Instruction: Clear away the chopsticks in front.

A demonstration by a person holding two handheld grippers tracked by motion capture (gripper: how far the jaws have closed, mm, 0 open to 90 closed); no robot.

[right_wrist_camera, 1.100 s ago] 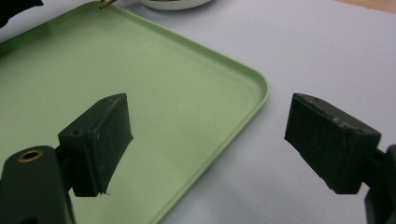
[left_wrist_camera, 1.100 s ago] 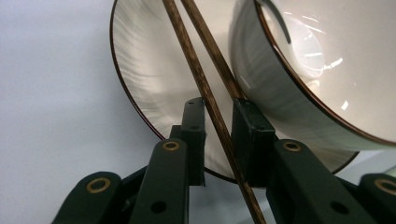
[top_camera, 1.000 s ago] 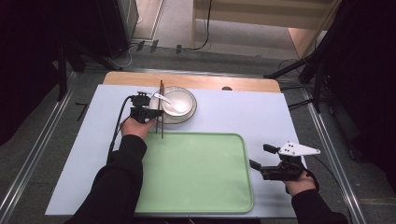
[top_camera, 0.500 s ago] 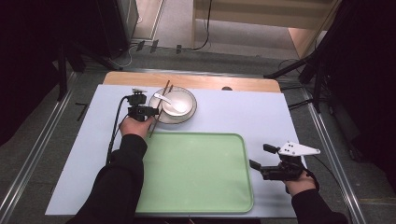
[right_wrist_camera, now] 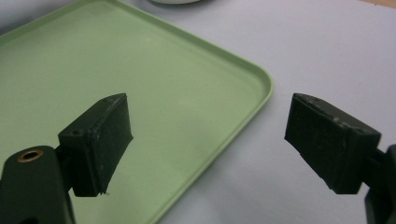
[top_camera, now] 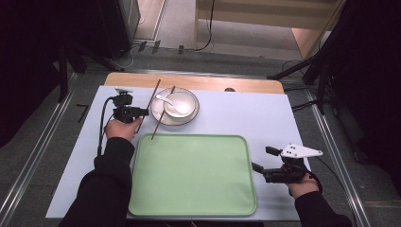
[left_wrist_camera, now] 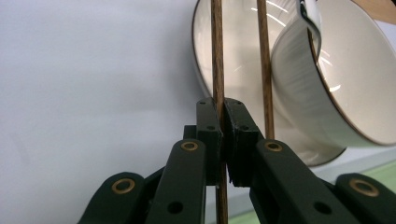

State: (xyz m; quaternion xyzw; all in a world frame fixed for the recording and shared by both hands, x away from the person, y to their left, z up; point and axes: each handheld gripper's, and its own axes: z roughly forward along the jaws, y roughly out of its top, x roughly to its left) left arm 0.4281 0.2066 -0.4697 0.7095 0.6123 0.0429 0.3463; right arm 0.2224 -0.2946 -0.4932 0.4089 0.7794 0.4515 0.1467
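My left gripper (top_camera: 143, 112) (left_wrist_camera: 222, 117) is shut on a thin brown chopstick (top_camera: 154, 91) (left_wrist_camera: 217, 56) just left of the white dark-rimmed bowl (top_camera: 187, 111) (left_wrist_camera: 236, 42). A second chopstick (top_camera: 161, 116) (left_wrist_camera: 264, 65) slants beside it, outside the jaws, over the bowl's left rim. A white spoon (top_camera: 171, 104) lies in the bowl. My right gripper (top_camera: 262, 159) (right_wrist_camera: 205, 135) is open with nothing between its jaws, low at the right edge of the green tray (top_camera: 191, 175) (right_wrist_camera: 93, 60).
A pale blue mat (top_camera: 246, 116) covers the table, with a wooden strip (top_camera: 213, 83) along its far edge. Beyond the table are dark stands and cables on the floor. The left gripper's cable (top_camera: 101, 127) loops by the person's left wrist.
The left gripper has shifted left and slightly away. The two chopsticks, close together and upright in the view before, now slant and stand apart. The right gripper has stayed put.
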